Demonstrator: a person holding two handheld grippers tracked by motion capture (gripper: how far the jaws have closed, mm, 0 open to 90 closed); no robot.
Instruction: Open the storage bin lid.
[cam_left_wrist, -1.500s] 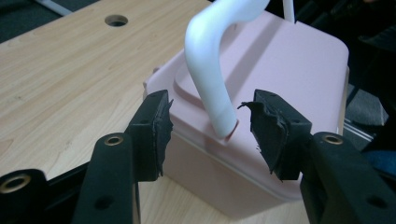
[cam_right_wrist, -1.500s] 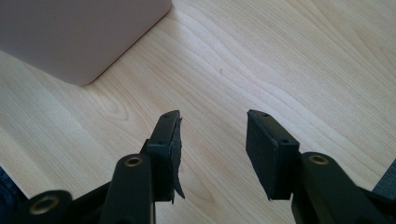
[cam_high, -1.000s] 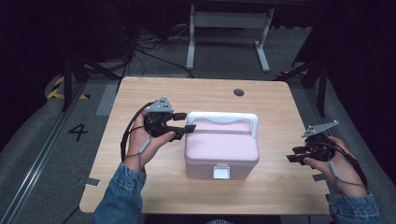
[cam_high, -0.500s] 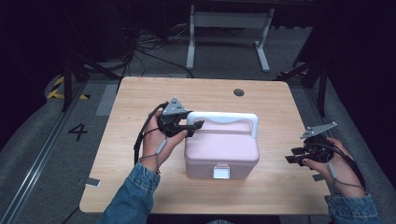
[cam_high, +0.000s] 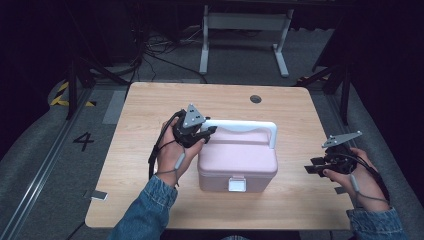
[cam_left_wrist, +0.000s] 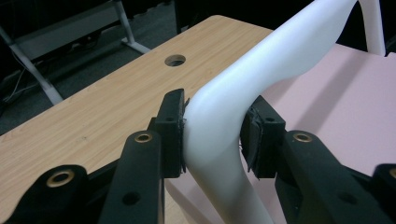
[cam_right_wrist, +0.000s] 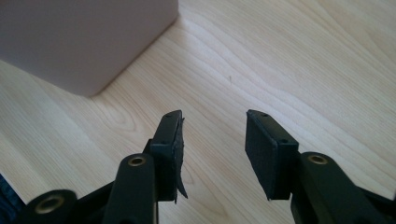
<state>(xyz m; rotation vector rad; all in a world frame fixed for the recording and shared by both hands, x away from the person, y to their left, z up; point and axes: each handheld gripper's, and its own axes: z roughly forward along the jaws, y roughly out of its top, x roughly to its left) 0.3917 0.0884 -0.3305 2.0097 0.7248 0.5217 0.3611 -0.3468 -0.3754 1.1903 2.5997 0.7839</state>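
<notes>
White handle caught at its left corner

The white handle (cam_left_wrist: 224, 121) runs side to side over the pink box (cam_high: 239, 162) in the middle of the table (cam_high: 150, 105). The left gripper (cam_left_wrist: 212, 128) has just been closing and now pinches its bend. The right gripper (cam_right_wrist: 212, 149), nearby at the box's right, is open and empty.

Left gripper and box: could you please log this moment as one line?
left gripper: just closed, shut on handle | box: on table, latched | right gripper: open, empty, apart from box
</notes>
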